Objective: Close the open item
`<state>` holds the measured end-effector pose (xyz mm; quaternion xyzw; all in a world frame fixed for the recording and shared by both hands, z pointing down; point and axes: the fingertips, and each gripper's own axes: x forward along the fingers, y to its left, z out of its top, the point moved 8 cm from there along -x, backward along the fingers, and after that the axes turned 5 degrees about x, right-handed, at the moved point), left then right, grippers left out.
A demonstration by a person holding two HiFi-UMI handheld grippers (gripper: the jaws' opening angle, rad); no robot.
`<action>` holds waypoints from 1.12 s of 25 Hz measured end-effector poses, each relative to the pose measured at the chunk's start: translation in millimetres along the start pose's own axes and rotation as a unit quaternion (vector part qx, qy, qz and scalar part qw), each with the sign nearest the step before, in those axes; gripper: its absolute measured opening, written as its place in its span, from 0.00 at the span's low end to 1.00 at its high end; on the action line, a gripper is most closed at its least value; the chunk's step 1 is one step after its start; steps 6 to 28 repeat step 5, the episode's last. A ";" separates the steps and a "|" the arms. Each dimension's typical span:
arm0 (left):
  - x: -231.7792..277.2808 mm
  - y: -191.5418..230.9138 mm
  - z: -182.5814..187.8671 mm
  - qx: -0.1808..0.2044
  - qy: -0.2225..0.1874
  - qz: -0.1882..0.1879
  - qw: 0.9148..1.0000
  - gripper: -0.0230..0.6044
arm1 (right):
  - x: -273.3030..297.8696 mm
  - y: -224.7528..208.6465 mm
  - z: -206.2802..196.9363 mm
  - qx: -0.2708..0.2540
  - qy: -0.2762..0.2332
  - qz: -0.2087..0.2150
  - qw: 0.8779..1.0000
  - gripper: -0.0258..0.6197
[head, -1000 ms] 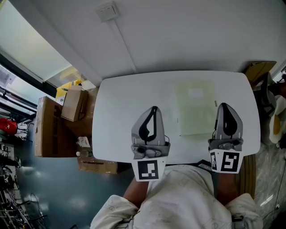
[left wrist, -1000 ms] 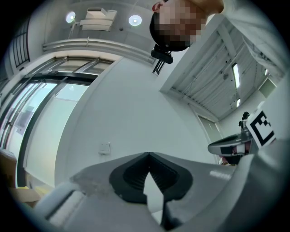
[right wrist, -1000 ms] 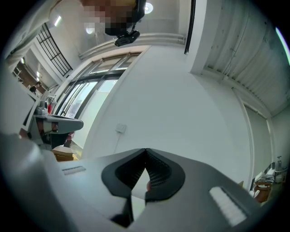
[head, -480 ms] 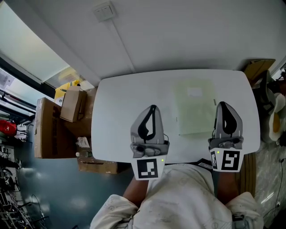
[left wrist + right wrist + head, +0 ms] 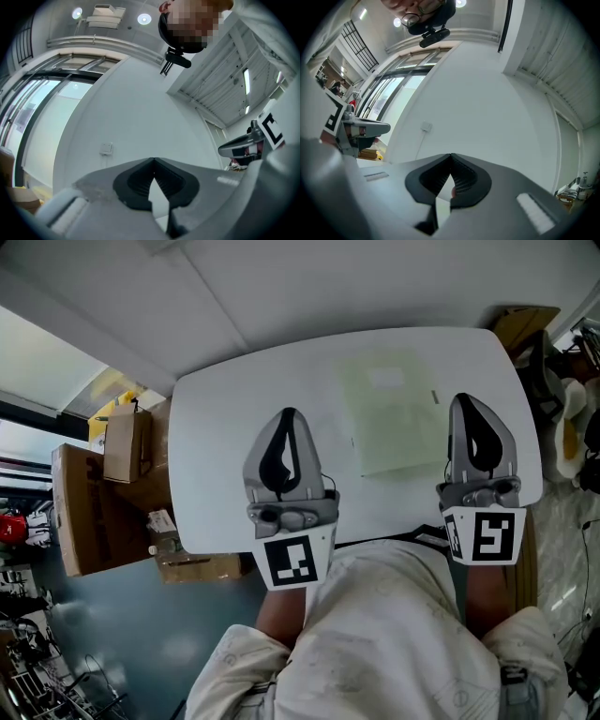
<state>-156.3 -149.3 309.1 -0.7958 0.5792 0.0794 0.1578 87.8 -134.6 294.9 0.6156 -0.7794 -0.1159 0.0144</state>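
Pale green folder (image 5: 389, 413) lay flat on the tabletop (image 5: 225, 427); left hand-held gripper (image 5: 286, 418) and right hand-held gripper (image 5: 469, 405) were both pressed together.

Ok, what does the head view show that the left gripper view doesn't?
Only the head view: the white table with a pale green flat item lying on it, and cardboard boxes beside the table. Only the left gripper view: ceiling lights, tall windows and a wall switch. Both: the left claw, shut and empty, the right claw, and the white wall.
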 end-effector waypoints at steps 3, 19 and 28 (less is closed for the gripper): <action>-0.2 1.1 -1.5 -0.009 0.004 0.003 1.000 0.04 | 0.5 0.1 0.6 -0.002 0.003 0.000 1.000 0.04; -0.7 1.9 -2.9 -0.014 0.006 0.005 1.000 0.04 | 1.5 0.9 0.5 -0.004 0.005 0.001 1.000 0.04; -0.7 1.9 -2.9 -0.014 0.006 0.005 1.000 0.04 | 1.5 0.9 0.5 -0.004 0.005 0.001 1.000 0.04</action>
